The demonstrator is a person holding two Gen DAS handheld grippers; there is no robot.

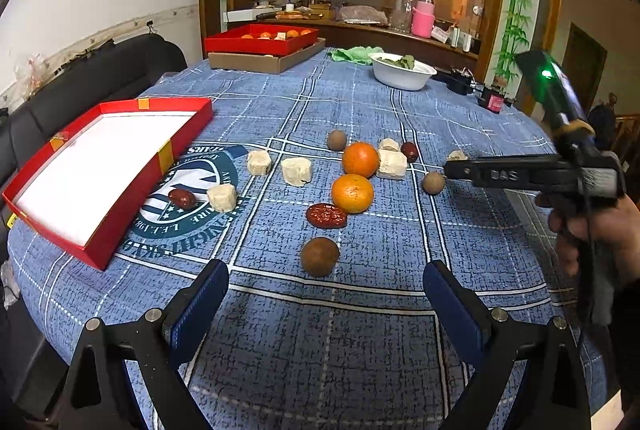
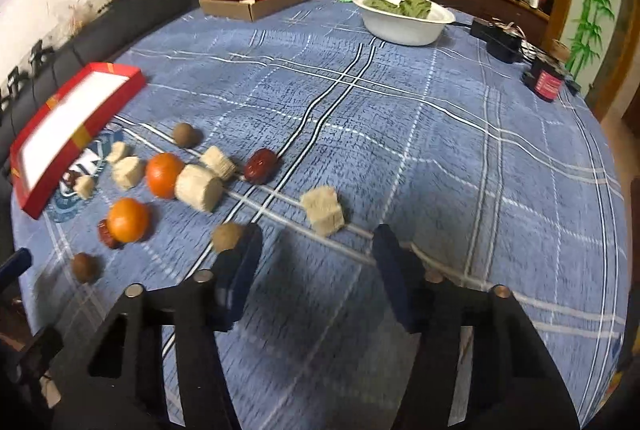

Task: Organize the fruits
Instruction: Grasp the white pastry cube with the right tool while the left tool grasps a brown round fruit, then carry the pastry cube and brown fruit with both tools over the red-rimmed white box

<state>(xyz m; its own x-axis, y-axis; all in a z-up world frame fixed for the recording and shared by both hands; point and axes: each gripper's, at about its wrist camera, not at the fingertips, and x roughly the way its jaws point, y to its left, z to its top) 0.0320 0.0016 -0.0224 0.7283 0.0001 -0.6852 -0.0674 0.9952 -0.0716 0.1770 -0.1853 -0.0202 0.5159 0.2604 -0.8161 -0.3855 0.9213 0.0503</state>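
Two oranges [image 1: 360, 159] [image 1: 352, 193], several brown round fruits such as the nearest one [image 1: 319, 256], red dates [image 1: 182, 198] and beige cake pieces [image 1: 296, 171] lie scattered on the blue checked tablecloth. An empty red box [image 1: 100, 165] sits at the left. My left gripper [image 1: 326, 294] is open and empty, just short of the nearest brown fruit. My right gripper [image 2: 316, 262] is open and empty, close to a brown fruit [image 2: 226, 236] and a beige cube [image 2: 323, 210]; it also shows side-on in the left wrist view [image 1: 448, 171].
A second red box with oranges [image 1: 262, 38] rests on a cardboard tray [image 1: 266, 61] at the far side. A white bowl of green leaves [image 1: 402, 70], a green cloth [image 1: 352, 53] and a dark jar [image 2: 546, 81] stand at the back. A black sofa [image 1: 80, 85] lies left.
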